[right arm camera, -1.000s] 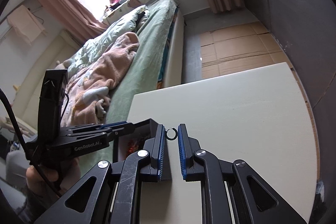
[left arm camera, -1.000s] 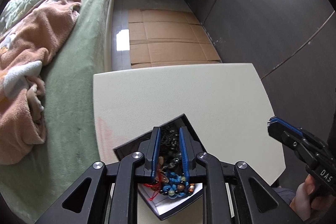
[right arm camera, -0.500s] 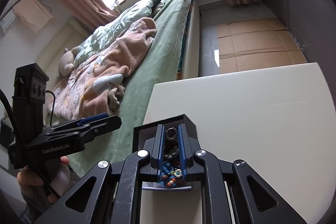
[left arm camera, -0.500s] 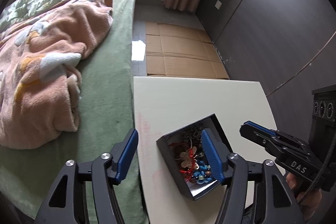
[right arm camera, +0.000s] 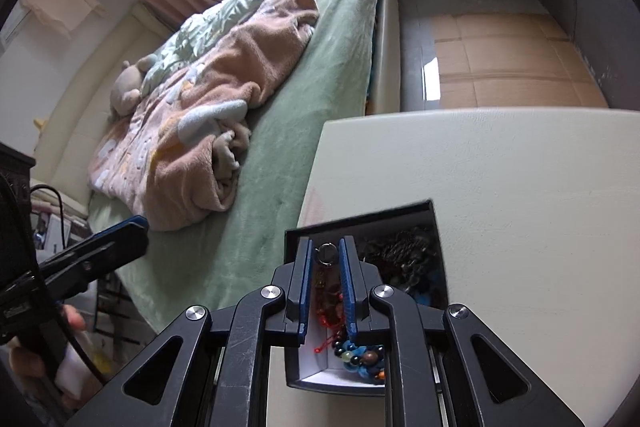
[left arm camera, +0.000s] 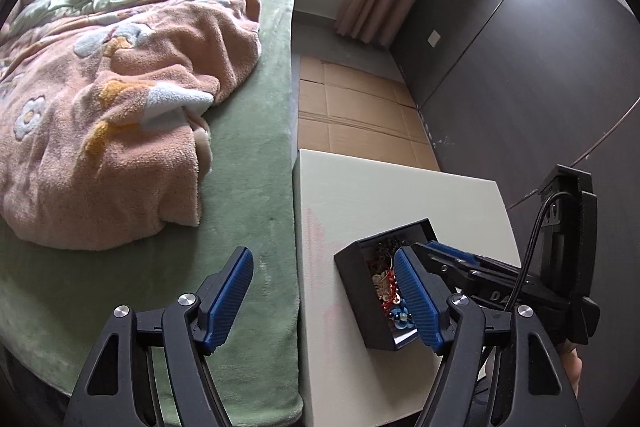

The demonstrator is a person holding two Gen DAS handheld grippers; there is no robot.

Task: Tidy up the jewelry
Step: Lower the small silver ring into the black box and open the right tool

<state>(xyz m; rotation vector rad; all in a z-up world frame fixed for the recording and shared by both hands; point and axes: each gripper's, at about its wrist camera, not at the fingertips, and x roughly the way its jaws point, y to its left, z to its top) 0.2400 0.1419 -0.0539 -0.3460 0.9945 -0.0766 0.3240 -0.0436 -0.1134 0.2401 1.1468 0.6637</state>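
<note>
While the right tool (right arm camera: pixel 325 253) is held over the open black box (right arm camera: pixel 434 223) on the white table (right arm camera: pixel 500 167), its jaws have just been opening, and the small metal ring (right arm camera: pixel 327 254) that was pinched between them a second ago, out over the bare table, now hangs in the gap above the box's contents. Whether the pads are pressing on the ring cannot be told from the pictures; it looks loose, judged as a release in progress. The right tool has been carried from the table top to the box and lowered, so that its tips now sit inside the box's rim, above red cord and beads. The left tool (left arm camera: pixel 324 293), which was nearly closed over the heap of beads a second ago, has been drawn back toward the bed (left arm camera: pixel 248 187) and its jaws have just been opening; they now stand widely spread with nothing between them, one pad over the green bedcover and the other in front of the box's near wall. This suggests that its own piece has been left in the box, where the jewelry (left arm camera: pixel 386 281) lies in a tangled pile of red, gold and blue. Both tools are pointed steeply downward, the left one hovering clear at the table's edge, the right one reaching in from the other side; a hand (right arm camera: pixel 44 363) gripping the left tool's handle is seen at the edge of the right wrist view.
</note>
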